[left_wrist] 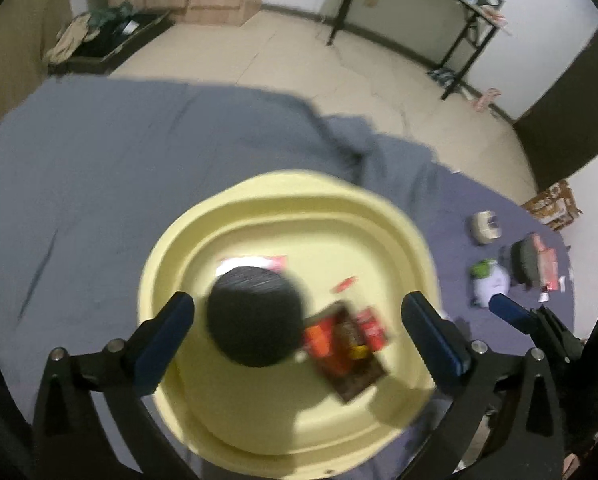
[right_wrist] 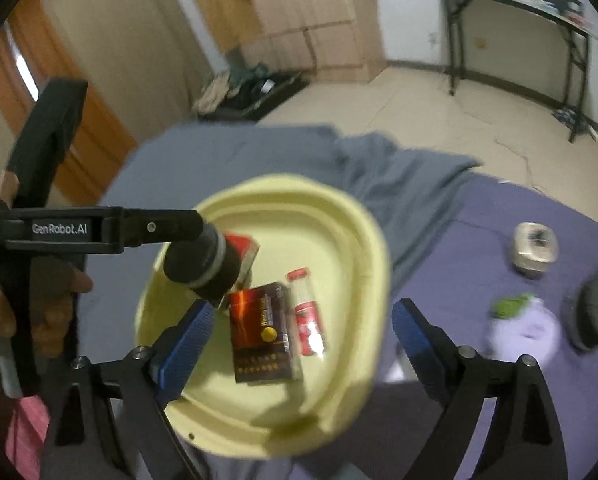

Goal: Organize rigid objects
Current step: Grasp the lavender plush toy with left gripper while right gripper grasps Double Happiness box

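My left gripper [left_wrist: 299, 332] stands with its jaws spread wide over the yellow basin [left_wrist: 379, 216], pads touching nothing. The black cylindrical can [left_wrist: 255, 316] sits between the pads but free of them; whether it already rests on the basin floor or is dropping, the blur hides. My right gripper [right_wrist: 303, 332] is likewise wide open and holds nothing, hanging above the dark red cigarette box [right_wrist: 263, 336] and the small red-labelled bottle [right_wrist: 309, 316], which lie side by side in the basin.

The basin sits on the bed, near its front edge, where the grey sheet meets the purple cover [right_wrist: 479, 256]. Toward the bed's right edge wait a small tin [right_wrist: 535, 248], a white bottle with a green cap [right_wrist: 527, 324] and a dark rounded thing [right_wrist: 595, 312].

I judge the drop complete. I would lift both grippers straight up, clear of the rim, then send the right one to the nearest loose piece, jaws squared across its narrow side.
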Motion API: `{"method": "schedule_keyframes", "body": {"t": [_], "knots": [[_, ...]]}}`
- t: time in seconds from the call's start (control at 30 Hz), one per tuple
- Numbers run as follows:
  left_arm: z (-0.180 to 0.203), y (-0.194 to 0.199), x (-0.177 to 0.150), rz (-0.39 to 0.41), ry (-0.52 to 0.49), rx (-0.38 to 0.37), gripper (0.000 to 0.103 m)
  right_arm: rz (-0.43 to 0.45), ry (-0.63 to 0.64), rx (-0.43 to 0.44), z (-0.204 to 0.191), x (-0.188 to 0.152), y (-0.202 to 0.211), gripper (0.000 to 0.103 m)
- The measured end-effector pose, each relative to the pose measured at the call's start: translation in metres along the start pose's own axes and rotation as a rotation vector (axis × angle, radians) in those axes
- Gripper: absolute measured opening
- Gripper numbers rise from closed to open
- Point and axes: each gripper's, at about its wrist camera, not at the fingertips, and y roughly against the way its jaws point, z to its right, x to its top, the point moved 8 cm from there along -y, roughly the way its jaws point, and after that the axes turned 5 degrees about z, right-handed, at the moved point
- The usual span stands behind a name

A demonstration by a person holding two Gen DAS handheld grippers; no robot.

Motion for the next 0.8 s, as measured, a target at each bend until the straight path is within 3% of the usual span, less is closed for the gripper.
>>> {"method": "schedule_keyframes", "body": {"t": [0.07,0.2,0.37,0.43,0.47,0.67,0.8], "knots": [[0.032,0.013,0.007,0.022,-0.036,-0.035,0.103,0.049,-0.029,-0.035,0.023,0.005,0.033,0.101],[0.111,0.024,0.008,0.052,-0.163,-0.13,0.103,0.115,-0.071,-0.161,0.1,0.001,0.102,0.103],[0.199,0.0,-0.005,0.021,-0.261,-0.171,0.103,0.071,-0.129,-0.374,0.222,-0.028,0.151,0.103],[0.227,-0.019,-0.015,0.009,-0.26,-0.168,0.103,0.02,-0.12,-0.521,0.274,-0.047,0.158,0.103],[0.24,-0.032,-0.023,-0.016,-0.271,-0.165,0.103,-0.02,-0.104,-0.555,0.29,-0.056,0.154,0.103],[0.264,-0.089,-0.042,-0.083,-0.304,-0.093,0.103,-0.052,-0.187,-0.524,0.35,-0.082,0.129,0.103],[0.27,-0.114,-0.048,-0.122,-0.341,-0.096,0.103,-0.059,-0.216,-0.507,0.375,-0.088,0.105,0.103]]}}
